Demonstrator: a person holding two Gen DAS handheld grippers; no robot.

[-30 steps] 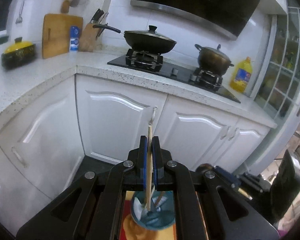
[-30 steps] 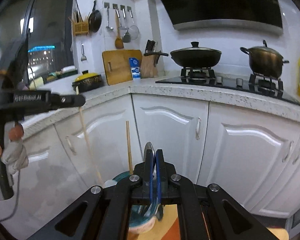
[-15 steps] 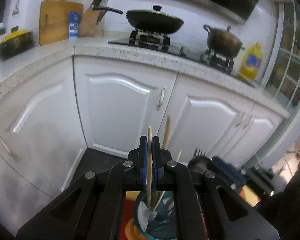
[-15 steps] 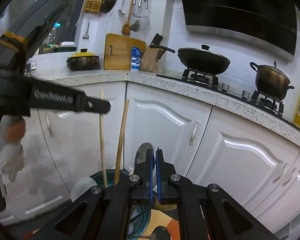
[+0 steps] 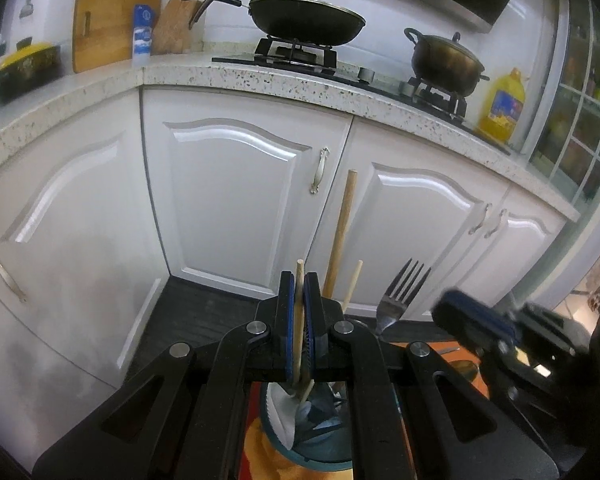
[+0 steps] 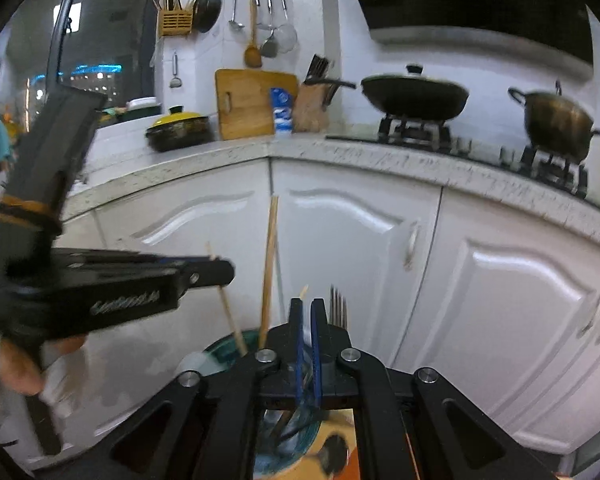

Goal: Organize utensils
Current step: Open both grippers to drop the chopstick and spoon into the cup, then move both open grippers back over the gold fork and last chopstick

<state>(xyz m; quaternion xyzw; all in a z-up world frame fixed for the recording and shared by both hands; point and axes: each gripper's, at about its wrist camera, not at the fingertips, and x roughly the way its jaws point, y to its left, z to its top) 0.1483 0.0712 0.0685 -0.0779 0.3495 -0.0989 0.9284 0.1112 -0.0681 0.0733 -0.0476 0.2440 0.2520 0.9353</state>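
Where tongs clamp, chopstick between.

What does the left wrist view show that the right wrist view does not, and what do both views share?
Only the left wrist view shows the yellow plastic oil bottle beside the stove, the glass-paned door, and the left gripper shut on a thin wooden chopstick.

Only the right wrist view shows the metal ladles hanging on wall hooks, the dark window with city lights, and the right gripper shut.

Both show the teal utensil holder, the steel fork, the black lidded wok and the wooden cutting board.
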